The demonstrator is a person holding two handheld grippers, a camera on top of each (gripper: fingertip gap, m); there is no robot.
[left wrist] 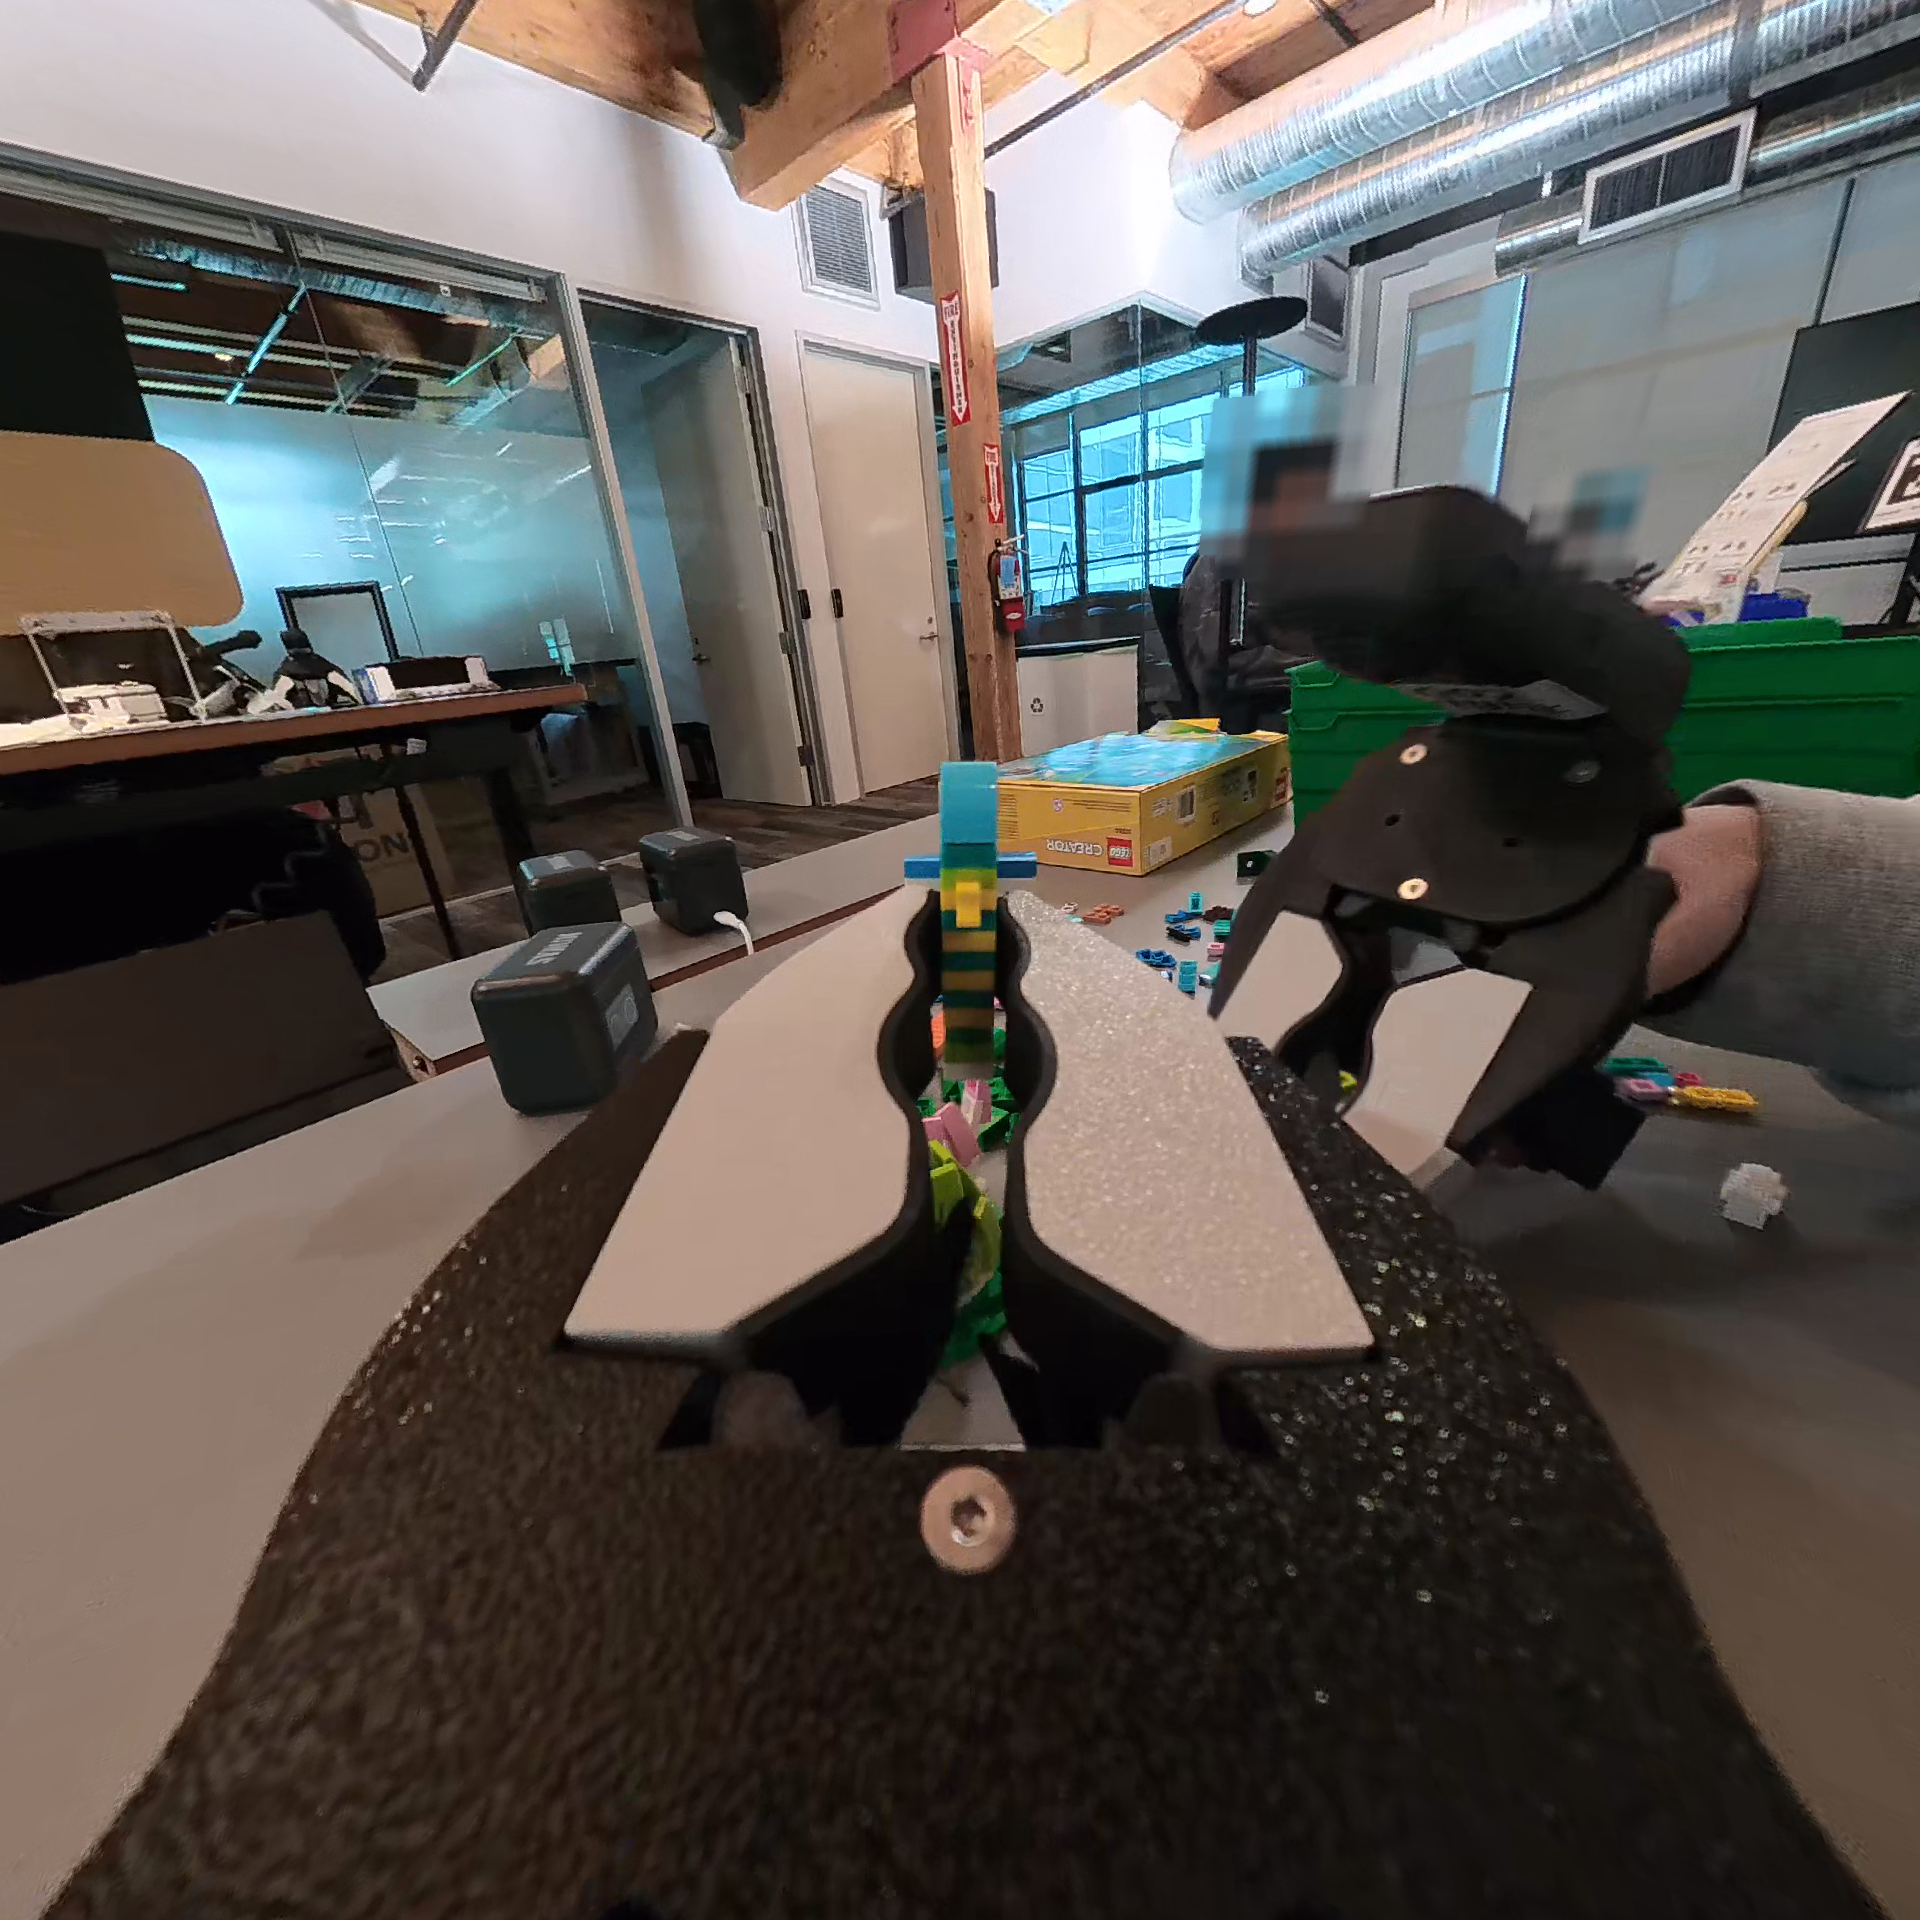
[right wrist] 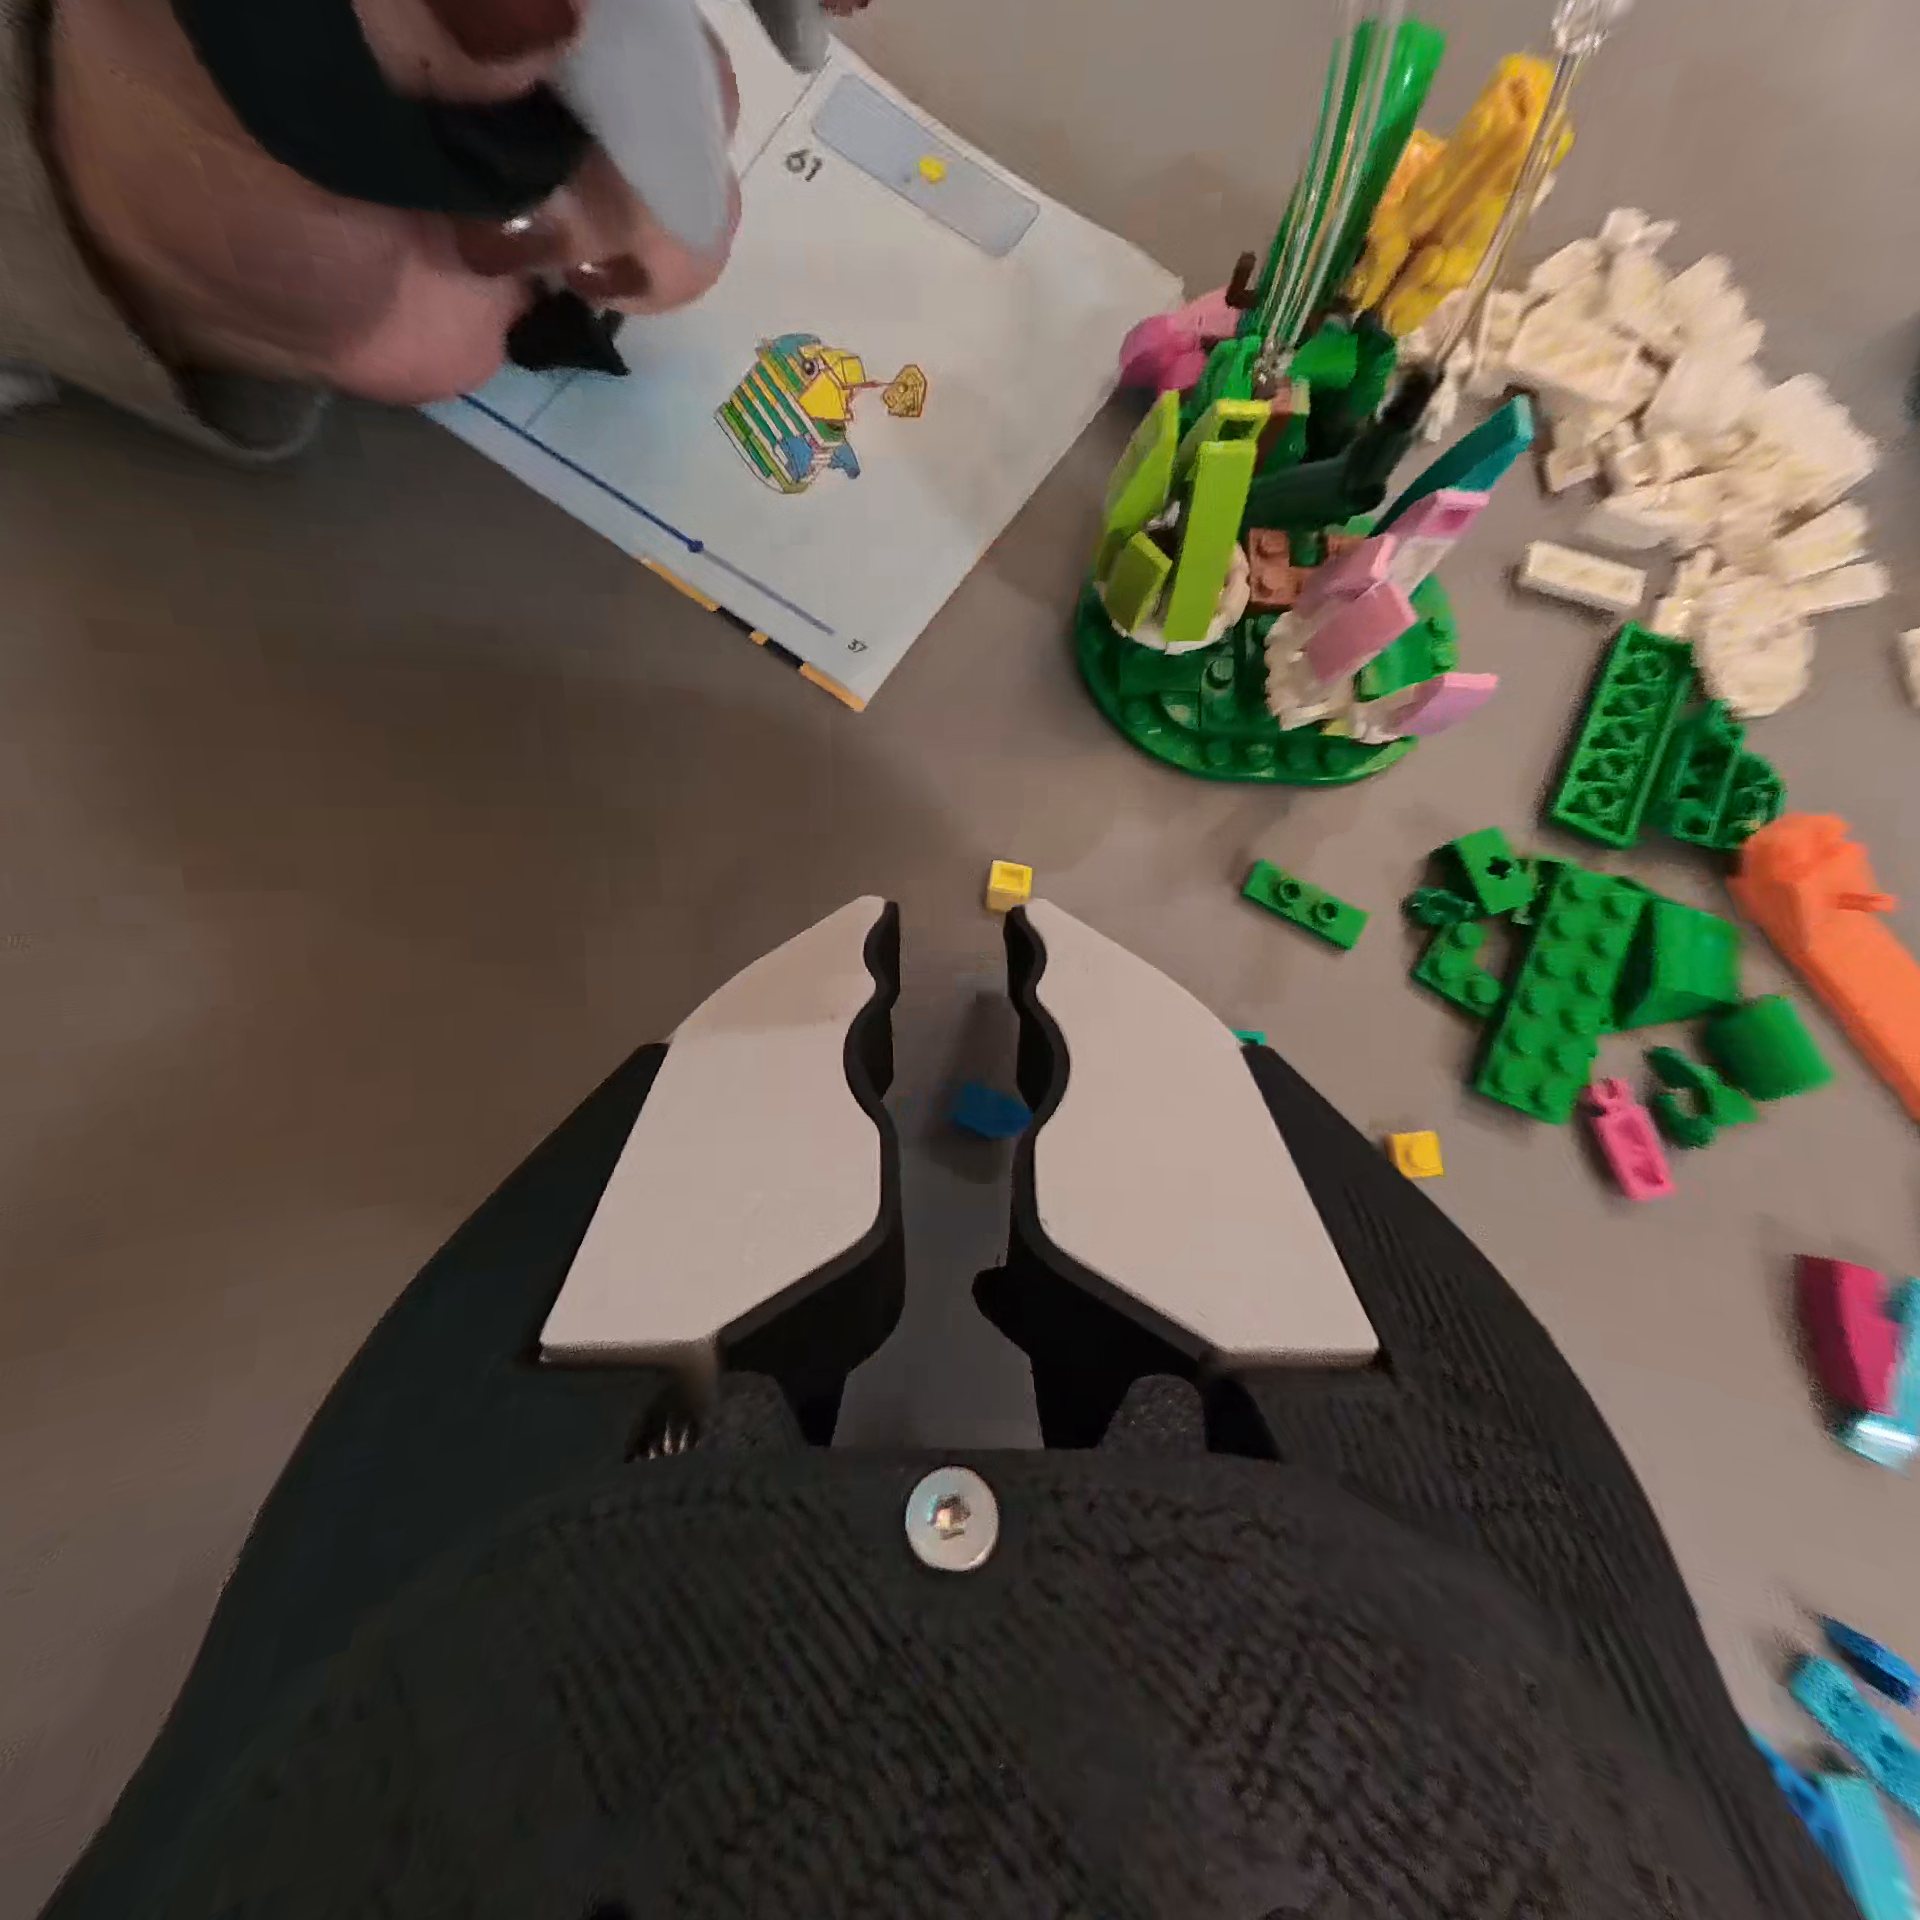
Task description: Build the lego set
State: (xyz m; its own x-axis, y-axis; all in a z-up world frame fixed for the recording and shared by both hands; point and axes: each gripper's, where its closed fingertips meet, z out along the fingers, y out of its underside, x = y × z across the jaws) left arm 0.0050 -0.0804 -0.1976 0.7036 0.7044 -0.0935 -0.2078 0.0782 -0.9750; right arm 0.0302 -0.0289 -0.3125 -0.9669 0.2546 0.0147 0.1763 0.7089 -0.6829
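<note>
Left tongs (left wrist: 971,997) pinch a light, probably fragile striped stack (left wrist: 968,935) mid-height; right tongs (right wrist: 951,925) spread over a blue piece (right wrist: 987,1110).

Wooden post (left wrist: 961,436) mid-room under timber beams; left of it white doors (left wrist: 873,561) and glass-walled offices (left wrist: 353,478); right, silver ducts (left wrist: 1455,135), daylit windows (left wrist: 1112,488).

We see the left gripper (left wrist: 968,935) in rough, speckled black printed plastic with smooth matt grey pads (left wrist: 1164,1122) and a shiny metal screw (left wrist: 967,1523), glossy moulded plastic in the striped green-and-yellow brick model (left wrist: 968,966) and loose green plates (right wrist: 1558,997), a smooth printed paper instruction booklet (right wrist: 831,416), and a matt grey tabletop (right wrist: 416,831).
</note>
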